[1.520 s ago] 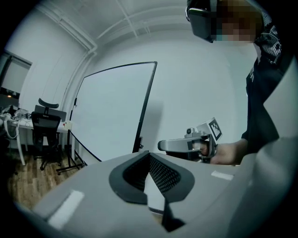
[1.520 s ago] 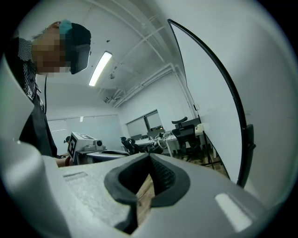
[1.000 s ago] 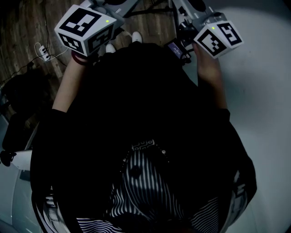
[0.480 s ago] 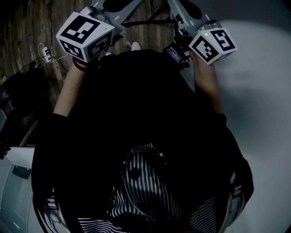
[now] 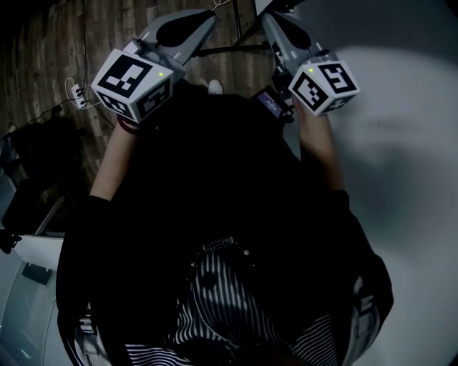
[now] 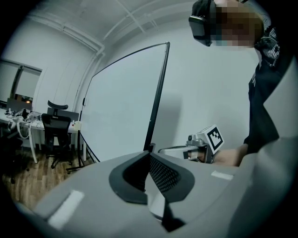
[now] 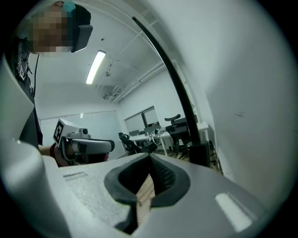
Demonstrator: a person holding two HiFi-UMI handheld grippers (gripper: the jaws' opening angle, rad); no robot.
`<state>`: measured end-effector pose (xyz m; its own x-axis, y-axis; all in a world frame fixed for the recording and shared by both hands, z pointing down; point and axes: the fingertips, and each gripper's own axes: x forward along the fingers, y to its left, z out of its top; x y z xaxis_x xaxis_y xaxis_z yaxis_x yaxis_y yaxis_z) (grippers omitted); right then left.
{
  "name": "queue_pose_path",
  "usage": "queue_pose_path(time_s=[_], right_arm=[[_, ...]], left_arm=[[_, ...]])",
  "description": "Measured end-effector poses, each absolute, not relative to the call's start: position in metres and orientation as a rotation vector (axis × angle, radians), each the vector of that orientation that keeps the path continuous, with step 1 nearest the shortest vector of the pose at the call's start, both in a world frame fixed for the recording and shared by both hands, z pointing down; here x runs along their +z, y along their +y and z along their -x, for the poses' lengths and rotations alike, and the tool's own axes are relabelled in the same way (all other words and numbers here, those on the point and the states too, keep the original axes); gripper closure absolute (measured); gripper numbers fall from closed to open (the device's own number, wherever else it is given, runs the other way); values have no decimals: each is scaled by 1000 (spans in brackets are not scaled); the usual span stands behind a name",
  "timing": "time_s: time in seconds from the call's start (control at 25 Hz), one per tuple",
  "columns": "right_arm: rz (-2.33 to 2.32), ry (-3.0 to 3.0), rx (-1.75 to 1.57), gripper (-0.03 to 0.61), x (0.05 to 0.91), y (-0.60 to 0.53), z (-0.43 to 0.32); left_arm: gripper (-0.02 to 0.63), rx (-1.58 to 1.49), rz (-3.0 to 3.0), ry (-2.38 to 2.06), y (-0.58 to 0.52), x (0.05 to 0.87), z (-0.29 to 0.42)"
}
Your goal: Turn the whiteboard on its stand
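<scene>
The whiteboard [image 5: 401, 136] fills the right of the head view as a large white surface. In the left gripper view the whiteboard [image 6: 121, 107] stands almost edge-on, its black frame [image 6: 158, 93] running up just beyond my jaws. My left gripper [image 6: 149, 157] is shut and empty, its tips close below that frame; I cannot tell if they touch it. My right gripper [image 7: 150, 159] is also shut with nothing in it, and the board's black edge [image 7: 172, 74] rises just to its right. Both grippers, left [image 5: 210, 16] and right [image 5: 267, 16], are held out ahead of my body, side by side.
The stand's dark legs [image 5: 232, 48] rest on the wooden floor. A power strip [image 5: 77, 93] with a cable lies at the left. Office chairs [image 6: 57, 128] and desks [image 6: 18, 122] stand behind the board. White furniture [image 5: 21, 300] sits at the lower left.
Both grippers have moved forward, away from my body, and drawn a little closer together toward the board's edge. Both stay shut.
</scene>
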<state>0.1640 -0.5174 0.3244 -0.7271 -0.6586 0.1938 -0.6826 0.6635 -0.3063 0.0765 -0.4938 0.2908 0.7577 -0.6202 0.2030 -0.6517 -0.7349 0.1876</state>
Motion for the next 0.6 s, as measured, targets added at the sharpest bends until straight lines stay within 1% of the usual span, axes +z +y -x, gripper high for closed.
queue_pose_path(time_s=[0.2, 0.4, 0.44, 0.48, 0.6], right_arm=[[-1233, -2762, 534, 579, 321, -531, -176], [-1380, -2676, 464, 577, 321, -536, -214], [-1407, -2661, 463, 568, 321, -539, -220], [-1430, -2649, 468, 519, 320, -544, -224], [-1468, -2621, 500, 417, 319, -555, -226]], left_arm=[[615, 163, -2726, -958, -516, 291, -82], [615, 155, -2747, -911, -517, 295, -103], [615, 155, -2756, -904, -517, 293, -105], [615, 153, -2762, -896, -517, 291, -107], [615, 154, -2766, -874, -520, 288, -105]])
